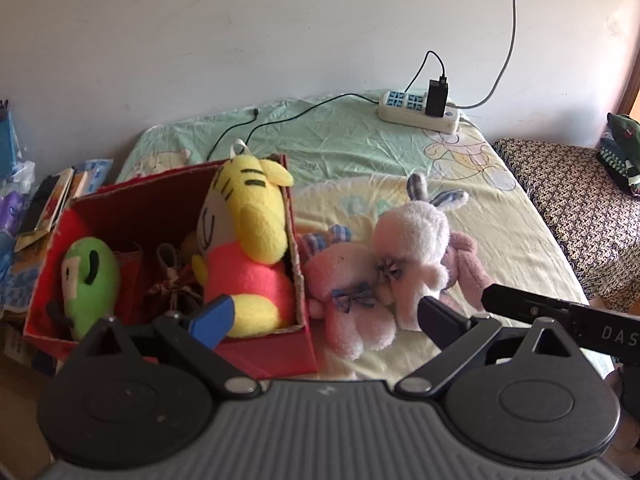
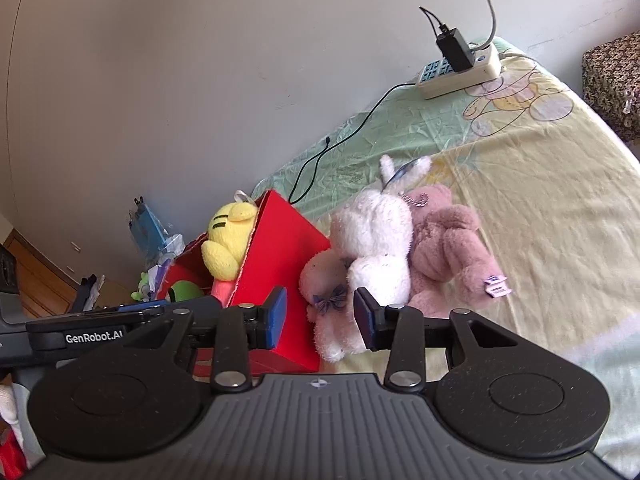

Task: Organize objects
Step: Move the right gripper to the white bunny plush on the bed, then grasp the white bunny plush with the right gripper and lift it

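Right gripper (image 2: 320,318) was spread and empty, nearer than the open left gripper (image 1: 320,316); pale pink bunny (image 2: 326,300) lay directly ahead, long axis toward the fingers.

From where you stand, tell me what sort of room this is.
Most likely a bedroom, perhaps a child's. A bed with a cartoon-print sheet stands against the wall, plush toys lie on it beside a red box of more toys, and a power strip rests near the wall.

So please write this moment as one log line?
left hand-held gripper: open, empty | right hand-held gripper: open, near pink bunny | red box: holds yellow tiger plush | three plush toys outside on bed
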A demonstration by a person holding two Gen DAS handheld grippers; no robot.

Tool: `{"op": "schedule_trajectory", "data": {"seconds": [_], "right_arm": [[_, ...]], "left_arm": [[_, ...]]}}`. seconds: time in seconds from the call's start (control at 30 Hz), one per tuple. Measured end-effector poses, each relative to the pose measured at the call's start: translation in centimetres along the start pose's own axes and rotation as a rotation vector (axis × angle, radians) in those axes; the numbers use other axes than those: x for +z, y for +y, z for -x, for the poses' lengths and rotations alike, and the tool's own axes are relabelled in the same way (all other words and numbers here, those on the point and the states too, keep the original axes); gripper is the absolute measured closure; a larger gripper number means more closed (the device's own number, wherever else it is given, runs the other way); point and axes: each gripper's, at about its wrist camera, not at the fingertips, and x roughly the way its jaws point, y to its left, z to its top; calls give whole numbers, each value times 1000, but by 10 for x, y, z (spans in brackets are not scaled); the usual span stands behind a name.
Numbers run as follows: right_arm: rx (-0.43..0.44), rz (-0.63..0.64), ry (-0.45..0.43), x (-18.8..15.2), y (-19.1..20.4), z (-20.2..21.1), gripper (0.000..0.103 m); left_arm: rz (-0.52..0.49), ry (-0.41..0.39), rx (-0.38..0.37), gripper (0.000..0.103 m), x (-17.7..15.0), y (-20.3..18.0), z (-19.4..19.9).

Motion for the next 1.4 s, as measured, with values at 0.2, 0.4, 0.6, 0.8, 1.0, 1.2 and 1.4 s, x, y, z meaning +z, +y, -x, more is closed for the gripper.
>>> {"op": "schedule_trajectory", "data": {"seconds": [0.2, 0.4, 0.6, 0.8, 1.0, 1.2, 1.4], "right_arm": [[-47, -43, 20, 1, -23, 5, 62], [-74, -100, 40, -2, -43, 10, 61], [-88, -132, 58, -8, -55, 15, 61], [-102, -164, 55, -12, -63, 14, 62], [-132, -159, 51, -13, -64, 13, 62], [-161, -190, 61, -17, -71, 10, 62], [-196, -195, 58, -19, -73, 10, 62]], "left_arm": [[-19, 54, 7, 3, -6, -32, -2], [-48, 130, 3, 3, -20, -60, -24], [-71, 175, -3, 3, -28, -72, -40], [-101, 197, -12, 3, -31, -77, -56], [-114, 207, -42, 3, -32, -80, -69], [-129, 230, -50, 3, -41, -83, -86], [-121, 259, -81, 3, -45, -87, -94]]}}
